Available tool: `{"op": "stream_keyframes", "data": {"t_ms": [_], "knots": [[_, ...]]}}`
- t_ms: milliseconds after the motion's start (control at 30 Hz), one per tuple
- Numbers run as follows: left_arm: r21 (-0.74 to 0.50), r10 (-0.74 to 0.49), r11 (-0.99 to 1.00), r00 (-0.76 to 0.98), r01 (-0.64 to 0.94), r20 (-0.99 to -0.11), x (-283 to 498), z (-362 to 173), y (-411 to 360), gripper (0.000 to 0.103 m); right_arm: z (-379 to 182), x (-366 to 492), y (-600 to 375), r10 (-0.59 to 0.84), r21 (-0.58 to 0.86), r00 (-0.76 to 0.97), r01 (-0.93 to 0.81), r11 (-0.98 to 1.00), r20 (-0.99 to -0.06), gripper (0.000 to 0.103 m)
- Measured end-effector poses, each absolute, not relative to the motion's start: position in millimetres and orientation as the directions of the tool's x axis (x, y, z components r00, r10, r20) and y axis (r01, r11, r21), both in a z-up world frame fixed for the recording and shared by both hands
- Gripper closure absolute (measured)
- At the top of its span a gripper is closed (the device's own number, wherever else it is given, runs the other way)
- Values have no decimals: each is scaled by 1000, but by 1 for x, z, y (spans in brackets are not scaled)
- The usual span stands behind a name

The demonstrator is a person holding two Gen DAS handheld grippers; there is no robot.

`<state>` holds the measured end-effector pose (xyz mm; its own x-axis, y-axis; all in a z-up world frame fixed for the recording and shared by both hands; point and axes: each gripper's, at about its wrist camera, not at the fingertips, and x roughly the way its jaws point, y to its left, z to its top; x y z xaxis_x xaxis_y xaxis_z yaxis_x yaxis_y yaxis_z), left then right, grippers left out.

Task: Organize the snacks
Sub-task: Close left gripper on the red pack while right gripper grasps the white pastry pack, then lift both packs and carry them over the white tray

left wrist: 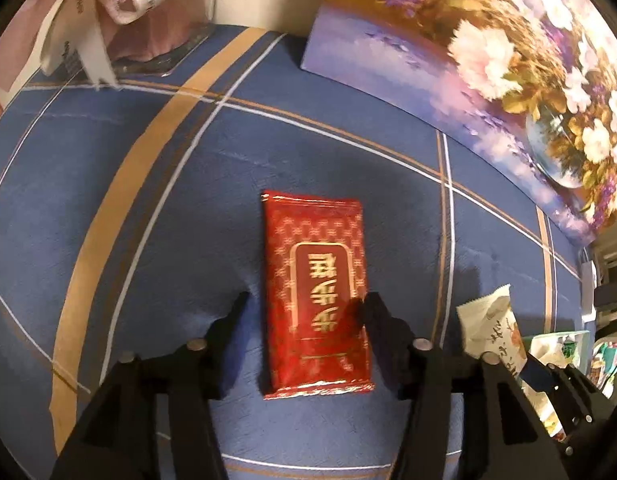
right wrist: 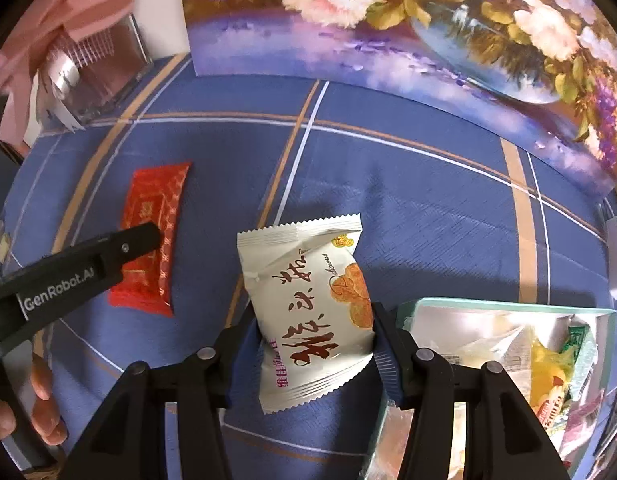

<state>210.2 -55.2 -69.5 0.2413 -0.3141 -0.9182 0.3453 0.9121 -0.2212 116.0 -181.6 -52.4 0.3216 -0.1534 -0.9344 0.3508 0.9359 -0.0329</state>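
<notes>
While the right hand-held gripper (right wrist: 314, 344) points steeply down, its jaws are clamped on the sides of a white snack packet (right wrist: 308, 312), which bears brown script and a printed biscuit. The left hand-held gripper (left wrist: 304, 312) stands over a red snack packet (left wrist: 316, 296) lying flat on the surface (left wrist: 168, 220); its jaws are apart, the left finger clear of the packet and the right fingertip over the packet's edge, contact not discernible. No earlier view is available for comparison.

The surface is covered by a blue cloth with tan and white grid lines. A pale green tray (right wrist: 508, 312) just right of the white packet holds further wrapped snacks. A floral painting (right wrist: 428, 40) leans along the far edge. A clear box with pink contents (right wrist: 96, 60) occupies the far left corner.

Tray contents are partly hidden by the gripper frame and glare. The person's fingers (right wrist: 44, 408) are cut off at the lower left of the right wrist view.
</notes>
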Motion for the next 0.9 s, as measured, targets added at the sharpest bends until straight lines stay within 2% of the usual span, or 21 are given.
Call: {"op": "stream_keyframes", "data": {"t_ms": [133, 267, 367, 467, 900], "knots": [[-180, -283, 914, 255, 363, -925, 209, -70, -66, 38, -53, 118, -182, -145, -24, 322, 351, 936, -936, 47], [-83, -207, 919, 292, 386, -934, 205, -74, -82, 38, -58, 117, -182, -150, -34, 318, 341, 939, -936, 47], [-15, -157, 918, 330, 395, -931, 201, -75, -90, 48, -62, 119, -180, -155, -42, 316, 338, 940, -936, 47], [-25, -168, 918, 332, 396, -928, 199, -73, -89, 56, -63, 119, -180, -151, -36, 320, 338, 941, -935, 47], [-123, -225, 933, 284, 337, -932, 177, -42, -63, 57, -32, 87, -168, -107, 33, 372, 351, 936, -922, 47]]}}
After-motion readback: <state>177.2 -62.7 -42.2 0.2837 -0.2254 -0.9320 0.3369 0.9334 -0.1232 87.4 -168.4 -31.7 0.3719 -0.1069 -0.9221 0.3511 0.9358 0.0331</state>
